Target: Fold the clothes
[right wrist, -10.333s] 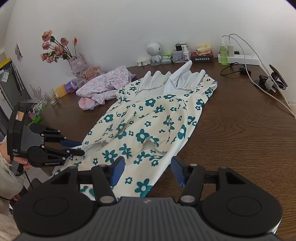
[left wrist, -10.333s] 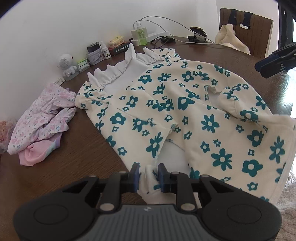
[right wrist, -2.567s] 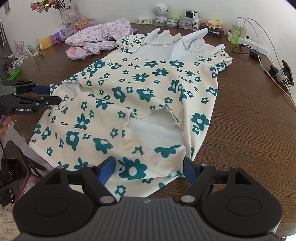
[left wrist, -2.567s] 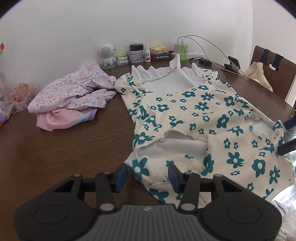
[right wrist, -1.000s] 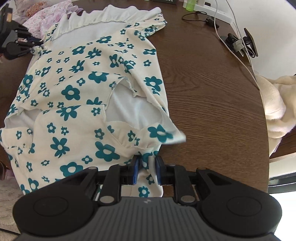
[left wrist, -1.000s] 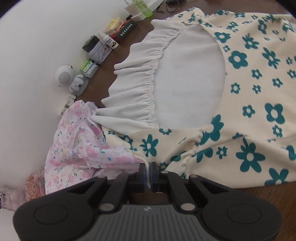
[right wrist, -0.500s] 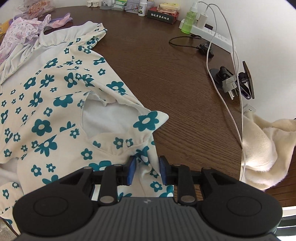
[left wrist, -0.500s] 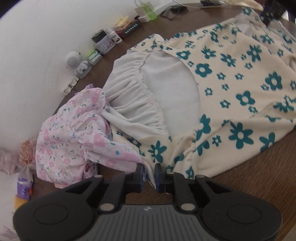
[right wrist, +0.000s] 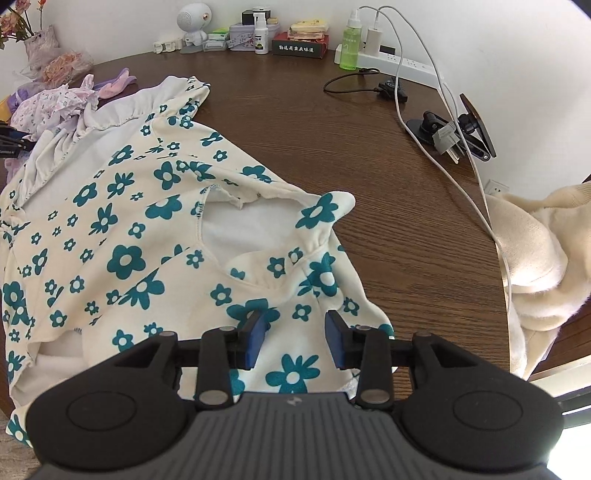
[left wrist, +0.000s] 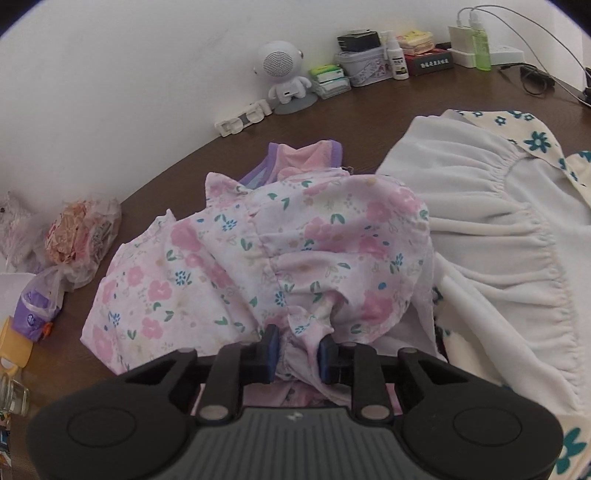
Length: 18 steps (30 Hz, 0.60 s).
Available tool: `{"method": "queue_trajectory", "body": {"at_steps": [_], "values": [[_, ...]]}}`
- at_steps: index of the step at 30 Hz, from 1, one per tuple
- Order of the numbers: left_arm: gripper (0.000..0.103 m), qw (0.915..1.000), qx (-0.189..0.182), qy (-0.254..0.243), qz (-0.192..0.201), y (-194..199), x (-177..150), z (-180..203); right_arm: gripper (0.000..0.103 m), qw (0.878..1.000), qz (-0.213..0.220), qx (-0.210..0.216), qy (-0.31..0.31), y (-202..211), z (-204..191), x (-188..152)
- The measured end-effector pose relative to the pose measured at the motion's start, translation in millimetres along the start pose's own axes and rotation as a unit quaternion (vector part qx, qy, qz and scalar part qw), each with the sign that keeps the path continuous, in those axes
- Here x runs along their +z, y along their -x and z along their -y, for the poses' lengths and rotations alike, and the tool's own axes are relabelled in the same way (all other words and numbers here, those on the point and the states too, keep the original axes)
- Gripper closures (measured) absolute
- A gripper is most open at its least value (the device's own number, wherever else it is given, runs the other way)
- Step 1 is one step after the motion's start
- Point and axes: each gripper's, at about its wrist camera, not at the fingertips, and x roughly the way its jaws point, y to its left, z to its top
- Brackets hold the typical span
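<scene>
My left gripper [left wrist: 297, 350] stands parted, pink floral garment [left wrist: 258, 258] bunched between its fingers. My right gripper [right wrist: 293, 338] is released above the flowered dress [right wrist: 122, 236].

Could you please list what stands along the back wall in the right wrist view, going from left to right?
White robot-shaped speaker → patterned tin → white spray bottle → dark red box → green spray bottle → white charger plug → white power strip.
</scene>
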Motion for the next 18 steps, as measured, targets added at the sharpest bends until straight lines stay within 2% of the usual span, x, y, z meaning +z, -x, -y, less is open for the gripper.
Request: {"method": "queue_trajectory", "body": {"at_steps": [6,8,10,12,14,16,18], "values": [[0.081,0.9939,0.099,0.048,-0.010,-59.0,24.0,-57.9,0.064,1.000,-0.010,-0.021,-0.019,-7.5,-1.2,5.3],[0.081,0.9926,0.093,0.075,-0.016,-60.6,26.5,-72.9,0.064,0.999,-0.011,-0.025,-0.026,-7.8,-1.1,6.2],[0.078,0.9942,0.052,0.094,0.004,-41.3,24.5,-76.7,0.063,0.999,-0.011,-0.030,-0.029,-5.5,-2.3,5.7],[0.057,0.9968,0.005,0.077,0.022,-11.6,17.7,-62.0,0.062,0.999,-0.007,-0.030,-0.034,0.2,-3.5,2.5],[0.027,0.9966,-0.042,0.058,0.040,17.8,10.8,-46.5,0.057,0.999,-0.001,-0.028,-0.043,6.5,-4.6,-1.7],[0.022,0.9943,-0.092,0.003,0.054,39.8,2.9,-17.8,0.055,0.998,0.007,-0.026,-0.054,12.9,-6.5,-7.9],[0.022,0.9909,-0.121,-0.035,0.048,52.2,-1.0,9.6,0.055,0.998,0.014,-0.022,-0.065,18.5,-9.3,-15.6]]}}
